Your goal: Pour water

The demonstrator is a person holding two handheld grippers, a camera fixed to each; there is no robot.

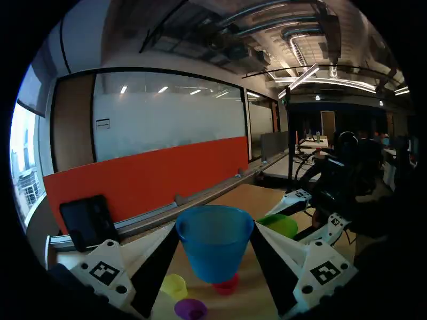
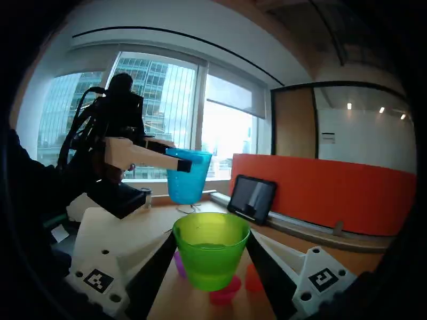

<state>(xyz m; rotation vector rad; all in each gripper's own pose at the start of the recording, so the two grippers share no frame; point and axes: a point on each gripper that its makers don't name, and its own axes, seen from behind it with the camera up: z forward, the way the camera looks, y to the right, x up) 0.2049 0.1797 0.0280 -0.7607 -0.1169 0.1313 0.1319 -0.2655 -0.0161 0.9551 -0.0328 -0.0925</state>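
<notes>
left hand-held gripper clamps blue cup, right one green cup.

cup in left gripper | second cup in right gripper | small cups on table below

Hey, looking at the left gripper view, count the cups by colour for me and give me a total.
blue cup: 1
green cup: 1
yellow cup: 1
red cup: 1
purple cup: 1
Total: 5 cups
</notes>
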